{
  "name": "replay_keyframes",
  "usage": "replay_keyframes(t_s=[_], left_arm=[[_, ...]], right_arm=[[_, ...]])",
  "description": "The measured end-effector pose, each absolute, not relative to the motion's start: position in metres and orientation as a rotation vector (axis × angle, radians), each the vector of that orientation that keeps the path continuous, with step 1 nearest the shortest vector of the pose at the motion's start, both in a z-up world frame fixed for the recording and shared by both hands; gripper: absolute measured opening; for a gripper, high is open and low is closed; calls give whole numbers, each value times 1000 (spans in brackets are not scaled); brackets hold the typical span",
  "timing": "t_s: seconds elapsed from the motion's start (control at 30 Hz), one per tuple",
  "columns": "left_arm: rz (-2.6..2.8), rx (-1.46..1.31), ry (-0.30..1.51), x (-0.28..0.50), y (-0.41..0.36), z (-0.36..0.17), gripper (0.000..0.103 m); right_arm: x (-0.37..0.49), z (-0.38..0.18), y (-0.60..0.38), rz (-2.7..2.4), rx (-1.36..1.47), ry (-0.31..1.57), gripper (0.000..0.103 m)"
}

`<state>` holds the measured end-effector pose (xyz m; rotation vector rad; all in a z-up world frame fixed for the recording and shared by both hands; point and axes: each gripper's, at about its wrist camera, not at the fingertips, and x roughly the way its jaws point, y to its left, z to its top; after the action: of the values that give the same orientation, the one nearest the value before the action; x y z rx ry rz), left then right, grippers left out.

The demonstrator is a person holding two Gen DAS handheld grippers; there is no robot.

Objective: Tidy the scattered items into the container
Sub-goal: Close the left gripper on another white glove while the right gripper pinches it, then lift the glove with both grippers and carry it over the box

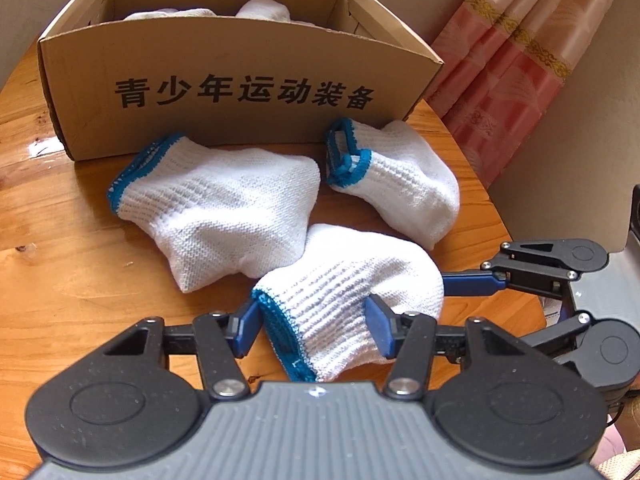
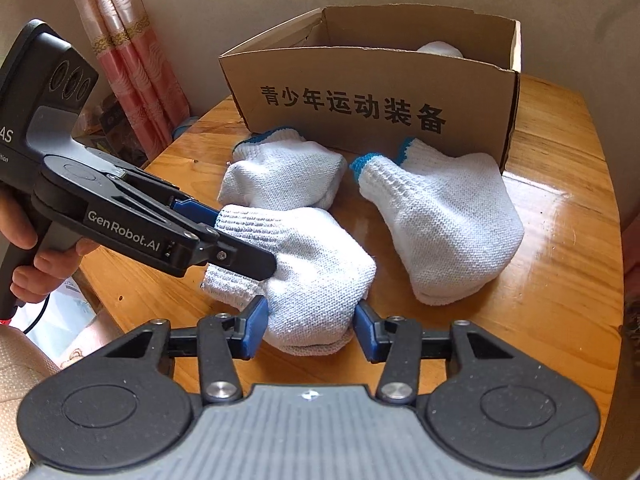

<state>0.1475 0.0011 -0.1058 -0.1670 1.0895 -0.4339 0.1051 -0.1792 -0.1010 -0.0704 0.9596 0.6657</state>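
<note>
Where the nearest glove bundle (image 1: pixel 348 300) lies on the wooden table (image 1: pixel 72 272), both tools meet it: the left gripper (image 1: pixel 316 322) straddles its blue-edged cuff end, one blue pad against the cuff rim and the other pressed into the knit on the far side, so the jaws pinch the bundle. The right gripper (image 2: pixel 310 322) has the opposite, rounded end of that same bundle (image 2: pixel 316 280) between its fingertips, both pads touching the fabric and the jaws only partly closed around it. In the right wrist view the left gripper comes in from the left, held by a hand (image 2: pixel 28 256), and its finger lies over the bundle's ribbed part.

Two more white glove bundles lie just beyond, between the held one and the box: one (image 1: pixel 216 216) to the left in the left wrist view, another (image 1: pixel 400 176) to its right with its blue cuff folded open. Behind them stands an open cardboard box (image 1: pixel 240 92) with black printed characters on its front wall; white gloves (image 1: pixel 264 10) show inside. A pink curtain (image 1: pixel 516 64) hangs beyond the table.
</note>
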Motion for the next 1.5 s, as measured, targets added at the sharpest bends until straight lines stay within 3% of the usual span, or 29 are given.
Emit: replay_keyframes(t_s=[0.67, 0.83, 0.93, 1.0, 1.13, 1.5], left_arm=[[-424, -205, 1098, 153, 6, -112, 59], [-412, -211, 1103, 153, 9, -114, 64], [-415, -206, 1098, 153, 12, -114, 66], [-428, -214, 1101, 154, 12, -116, 66], [-459, -239, 1115, 156, 10, -117, 54], [-475, -249, 1105, 154, 6, -111, 54]], right_arm=[[102, -103, -179, 669, -27, 965, 56], [102, -109, -175, 649, -44, 972, 67], [101, -113, -171, 635, -66, 974, 68], [102, -114, -172, 639, -48, 971, 67], [104, -112, -169, 648, -55, 968, 58], [100, -103, -167, 641, -76, 952, 53]])
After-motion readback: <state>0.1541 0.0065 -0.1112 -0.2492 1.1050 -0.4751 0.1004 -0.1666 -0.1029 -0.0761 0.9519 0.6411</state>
